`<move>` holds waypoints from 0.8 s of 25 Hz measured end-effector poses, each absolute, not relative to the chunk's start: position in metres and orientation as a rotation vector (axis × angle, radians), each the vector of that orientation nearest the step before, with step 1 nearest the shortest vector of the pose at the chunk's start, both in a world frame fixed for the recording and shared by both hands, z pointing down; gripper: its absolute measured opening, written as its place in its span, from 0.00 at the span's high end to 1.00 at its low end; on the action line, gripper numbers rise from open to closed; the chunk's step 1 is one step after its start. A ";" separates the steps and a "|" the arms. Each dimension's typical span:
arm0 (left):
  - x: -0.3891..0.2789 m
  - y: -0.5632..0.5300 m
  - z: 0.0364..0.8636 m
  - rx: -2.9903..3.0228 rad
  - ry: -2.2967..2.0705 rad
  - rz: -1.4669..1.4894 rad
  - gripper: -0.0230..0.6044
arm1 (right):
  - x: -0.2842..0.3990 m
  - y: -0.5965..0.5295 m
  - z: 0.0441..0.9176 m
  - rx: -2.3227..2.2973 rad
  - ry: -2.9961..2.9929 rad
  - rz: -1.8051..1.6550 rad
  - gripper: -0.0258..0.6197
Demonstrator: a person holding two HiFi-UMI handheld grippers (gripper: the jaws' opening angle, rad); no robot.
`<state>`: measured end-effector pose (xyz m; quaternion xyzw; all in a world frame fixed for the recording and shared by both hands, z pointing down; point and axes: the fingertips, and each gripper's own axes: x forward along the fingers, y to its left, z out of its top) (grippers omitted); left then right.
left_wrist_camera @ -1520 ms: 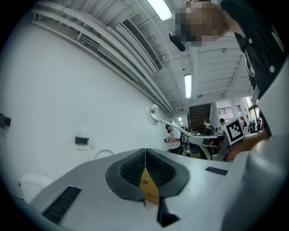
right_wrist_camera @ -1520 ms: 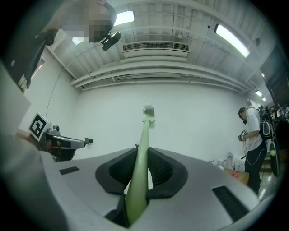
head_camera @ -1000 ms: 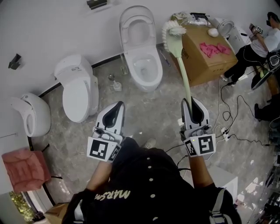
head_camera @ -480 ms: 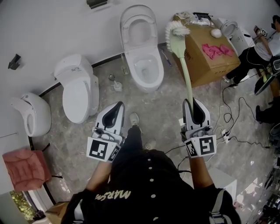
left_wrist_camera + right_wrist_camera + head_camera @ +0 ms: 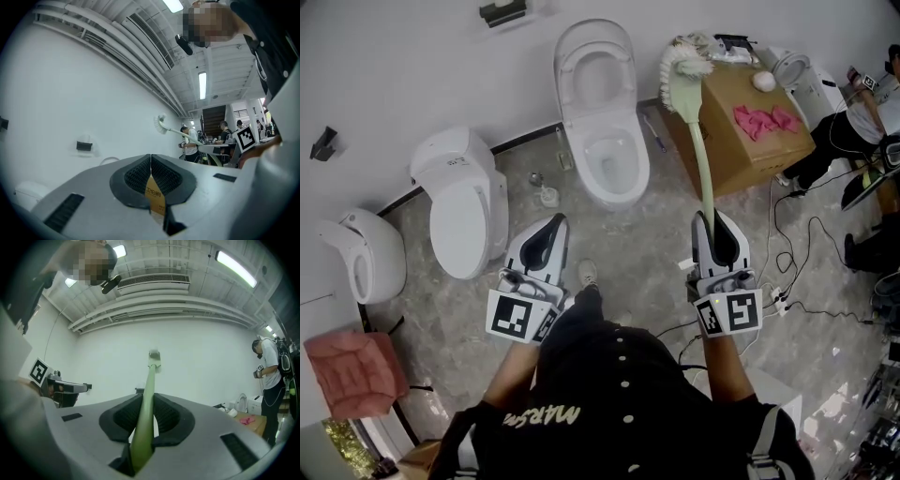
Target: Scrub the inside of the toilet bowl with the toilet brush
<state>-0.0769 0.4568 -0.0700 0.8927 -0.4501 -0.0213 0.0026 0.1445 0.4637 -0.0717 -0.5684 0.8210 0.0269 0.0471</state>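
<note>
Pinching the pale green handle of the toilet brush between its dark pads, the right tool is down and to the right of the open toilet. The handle runs up and away from it. In the right gripper view the handle passes straight through the gap between the two jaws and rises toward the white wall. The brush's white bristle head sits to the right of the open toilet, beside its raised lid and well apart from the bowl. In the head view the bristle head overlaps the near corner of a cardboard box. That box stands just to the right of the open toilet and carries a pink cloth on top. The left tool is below and slightly left of the open toilet, over the grey marbled floor. Its jaws are pressed together, and their ribbed pads meet along a thin seam. A closed toilet stands to the left of the open toilet against the same wall. Black cables trail over the floor well to the right of the open toilet. Farther right, beyond the box, a person crouches.
</note>
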 end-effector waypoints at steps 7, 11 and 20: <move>-0.089 0.406 -0.075 2.800 -1.420 -0.075 0.92 | 0.132 0.413 -0.073 -1.736 2.510 0.076 0.83; -0.095 0.381 -0.077 2.807 -1.415 -0.076 0.92 | 0.128 0.388 -0.077 -1.746 2.511 0.081 0.83; -0.120 0.330 -0.084 2.807 -1.404 -0.104 0.92 | 0.106 0.338 -0.088 -1.765 2.490 0.094 0.83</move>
